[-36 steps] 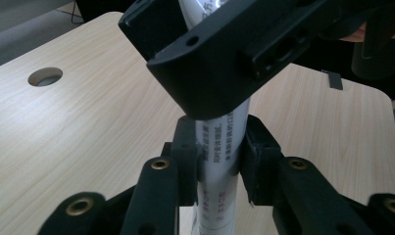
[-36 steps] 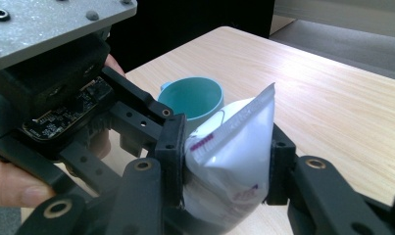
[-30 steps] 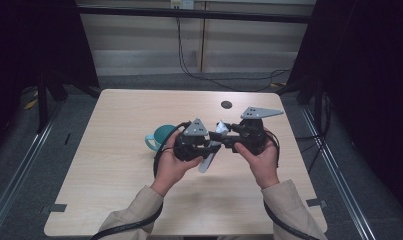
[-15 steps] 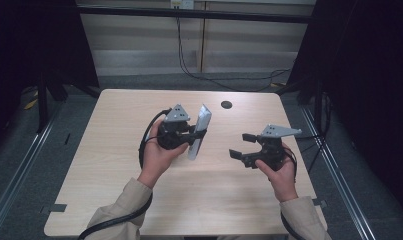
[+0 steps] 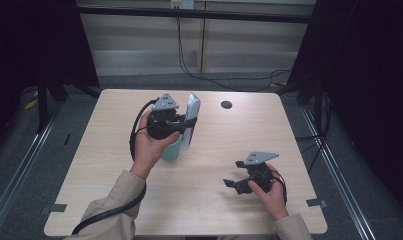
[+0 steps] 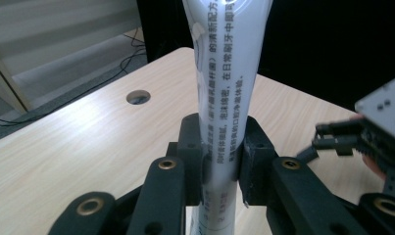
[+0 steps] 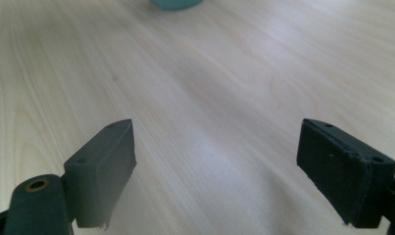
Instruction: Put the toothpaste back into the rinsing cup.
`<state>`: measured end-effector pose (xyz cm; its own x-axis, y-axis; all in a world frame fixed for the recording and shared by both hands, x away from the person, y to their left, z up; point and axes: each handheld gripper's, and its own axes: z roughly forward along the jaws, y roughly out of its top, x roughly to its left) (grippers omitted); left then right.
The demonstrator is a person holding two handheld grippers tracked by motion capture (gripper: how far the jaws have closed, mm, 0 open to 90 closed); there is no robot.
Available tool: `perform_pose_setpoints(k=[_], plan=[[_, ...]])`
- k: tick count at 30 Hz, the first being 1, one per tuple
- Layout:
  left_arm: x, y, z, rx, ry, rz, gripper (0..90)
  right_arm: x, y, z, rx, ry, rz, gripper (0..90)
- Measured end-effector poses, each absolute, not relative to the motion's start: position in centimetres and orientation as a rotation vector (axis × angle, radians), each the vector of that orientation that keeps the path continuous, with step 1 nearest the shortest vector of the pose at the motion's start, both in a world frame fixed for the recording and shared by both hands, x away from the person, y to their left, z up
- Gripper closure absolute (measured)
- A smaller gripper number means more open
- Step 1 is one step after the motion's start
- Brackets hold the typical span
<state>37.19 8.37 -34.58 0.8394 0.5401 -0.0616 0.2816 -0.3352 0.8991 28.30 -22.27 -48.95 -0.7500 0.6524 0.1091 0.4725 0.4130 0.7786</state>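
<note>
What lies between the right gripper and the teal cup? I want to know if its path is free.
Bare tabletop: in the high view nothing lies between the right gripper and the teal cup; the right gripper view agrees.

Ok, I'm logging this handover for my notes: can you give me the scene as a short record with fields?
left gripper: shut on the tube, held upright above the table
right gripper: open, nothing between its jaws, low over the table's near right part; its jaws have just been opening
tube: white, printed text down its side
cup: teal, on the table, under the left hand
table hole: at the far edge
</note>
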Motion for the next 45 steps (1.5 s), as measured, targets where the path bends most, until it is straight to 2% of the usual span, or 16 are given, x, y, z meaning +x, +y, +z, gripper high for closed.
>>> perform_pose_setpoints(k=[8, 28, 45], plan=[[38.2, 9.3, -33.6, 1.896, 0.643, 0.334, 75.2, 27.4, -21.7, -50.9, 0.961, 2.522, 1.120, 14.0], [39.6, 11.3, -33.8, 1.849, 0.722, 0.397, 75.1, 27.3, -21.7, -51.1, 0.932, 2.515, 1.097, 14.0], [39.6, 12.3, -38.5, 1.889, 0.823, 0.408, 74.9, 27.3, -21.7, -51.1, 0.931, 2.514, 1.097, 14.0]])
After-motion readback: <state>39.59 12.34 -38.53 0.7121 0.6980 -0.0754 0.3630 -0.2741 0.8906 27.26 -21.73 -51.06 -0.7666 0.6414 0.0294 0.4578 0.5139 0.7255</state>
